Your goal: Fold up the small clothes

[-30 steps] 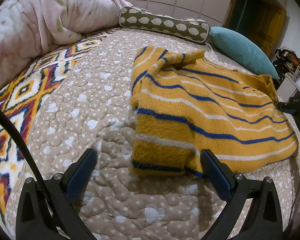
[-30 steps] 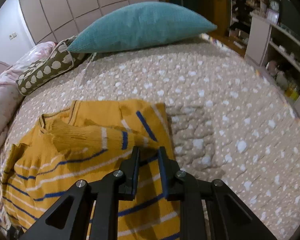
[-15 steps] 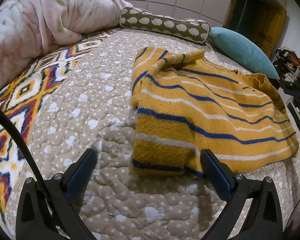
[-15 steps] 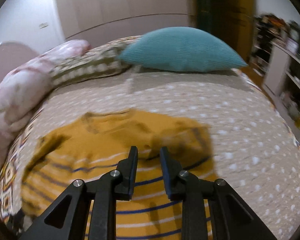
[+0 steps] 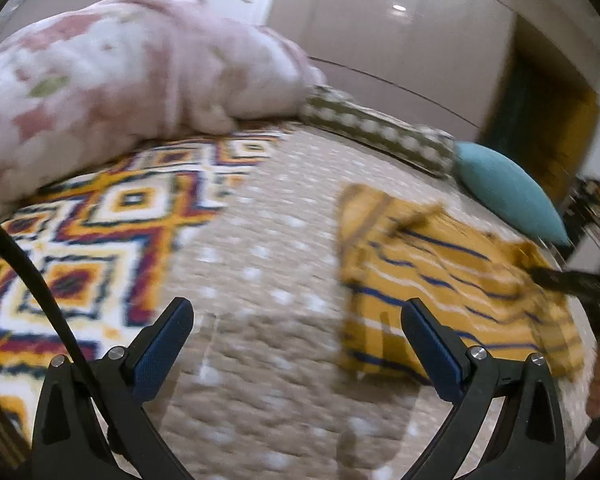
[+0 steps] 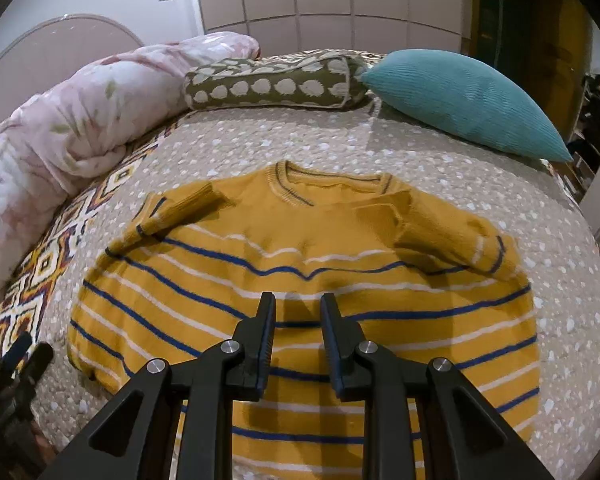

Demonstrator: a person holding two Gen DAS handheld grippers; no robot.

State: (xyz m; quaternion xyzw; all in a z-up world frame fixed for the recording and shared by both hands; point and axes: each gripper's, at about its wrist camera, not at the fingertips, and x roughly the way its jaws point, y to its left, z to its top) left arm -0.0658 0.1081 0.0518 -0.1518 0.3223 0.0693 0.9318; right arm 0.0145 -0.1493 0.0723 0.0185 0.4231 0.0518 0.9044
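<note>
A yellow sweater (image 6: 308, 272) with blue and white stripes lies flat on the quilted bed, both sleeves folded in over its chest. My right gripper (image 6: 298, 300) hovers above the sweater's middle, its jaws a small gap apart and holding nothing. In the blurred left wrist view the sweater (image 5: 440, 288) lies to the right. My left gripper (image 5: 296, 320) is wide open and empty over the bare quilt left of the sweater. The right gripper (image 5: 572, 280) shows at the sweater's far edge, and the left gripper (image 6: 20, 356) shows at the right wrist view's lower left.
A pink floral duvet (image 6: 68, 120) is bunched at the left. A green patterned bolster (image 6: 276, 84) and a teal cushion (image 6: 468, 100) lie at the head of the bed. A geometric blanket (image 5: 80, 232) covers the left side. Shelves stand beyond the bed's right edge.
My right gripper let go of the sleeve, which now lies folded on the chest, and pulled back over the sweater's middle. My left gripper swung left and away from the hem.
</note>
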